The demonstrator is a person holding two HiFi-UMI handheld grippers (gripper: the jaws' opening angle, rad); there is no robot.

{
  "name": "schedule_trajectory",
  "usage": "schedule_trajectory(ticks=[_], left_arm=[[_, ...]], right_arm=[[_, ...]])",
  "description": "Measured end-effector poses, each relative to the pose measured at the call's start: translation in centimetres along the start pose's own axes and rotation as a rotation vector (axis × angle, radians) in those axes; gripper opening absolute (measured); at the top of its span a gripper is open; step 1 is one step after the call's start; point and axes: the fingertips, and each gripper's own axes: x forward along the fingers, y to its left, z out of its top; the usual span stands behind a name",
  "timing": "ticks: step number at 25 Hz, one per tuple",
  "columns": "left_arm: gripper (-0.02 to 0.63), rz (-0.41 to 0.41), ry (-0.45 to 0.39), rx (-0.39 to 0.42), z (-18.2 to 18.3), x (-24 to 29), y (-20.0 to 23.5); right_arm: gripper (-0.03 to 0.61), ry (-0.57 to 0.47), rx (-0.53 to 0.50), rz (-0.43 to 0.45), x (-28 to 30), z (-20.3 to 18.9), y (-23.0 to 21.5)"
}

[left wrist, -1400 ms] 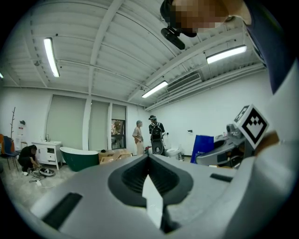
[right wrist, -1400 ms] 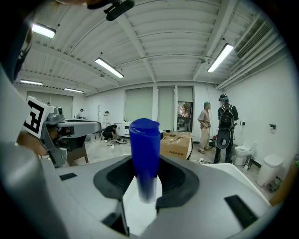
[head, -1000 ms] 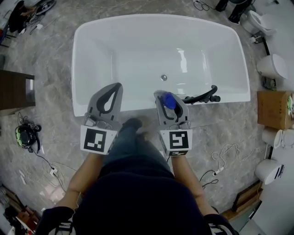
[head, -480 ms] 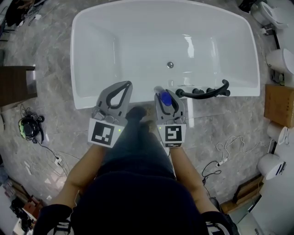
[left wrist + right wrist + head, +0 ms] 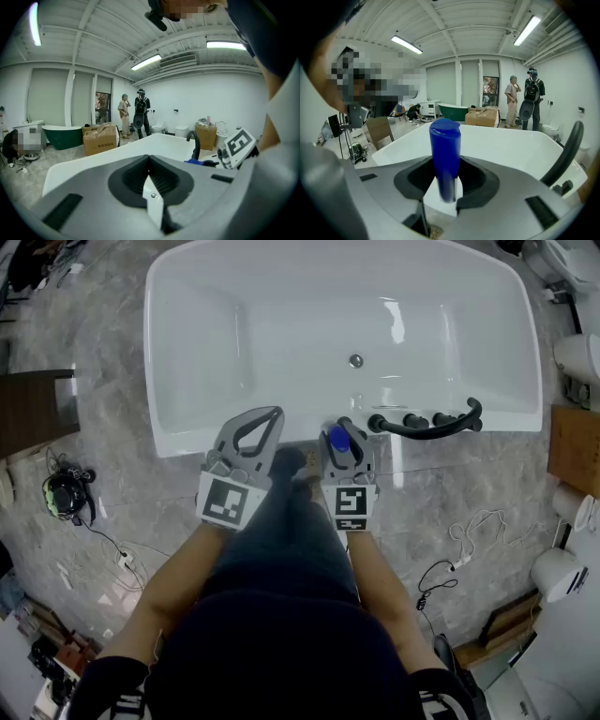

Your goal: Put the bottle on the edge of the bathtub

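Clearly unfinished: the right hand-held gripper clamps the bottle beside the tub rim at frame centre, not yet set down. The left hand-held gripper is closed and empty.

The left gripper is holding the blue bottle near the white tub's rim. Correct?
No. The right gripper holds the blue bottle, as the right gripper view shows. The left gripper is shut with nothing in it. The bottle is indeed near the white tub's rim.
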Motion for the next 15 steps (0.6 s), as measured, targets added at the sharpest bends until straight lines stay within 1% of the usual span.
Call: schedule_trajectory(ticks=[5,8,11,15], left_arm=[[0.002,-0.018,0.025,-0.001,-1.1,0.0,-0.4],[0.002,-0.037,0.042,0.031,-2.1,-0.3,-0.7],[0.002,-0.030,0.052,-0.001,-2.5,-0.6,-0.7],[0.002,-0.024,0.056,-0.010,-2.9,-0.9,-0.5]], right_arm=[[0.160,0.011,-0.016,0.006,1.2,-0.8,0.6],[0.160,0.012,-0.013,0.014,1.8,-1.3,1.2],[0.160,0.023,-0.007,0.020,2.5,-2.0,1.8],[0.160,0.038,-0.002,0.021,3.5,-2.8,2.1]])
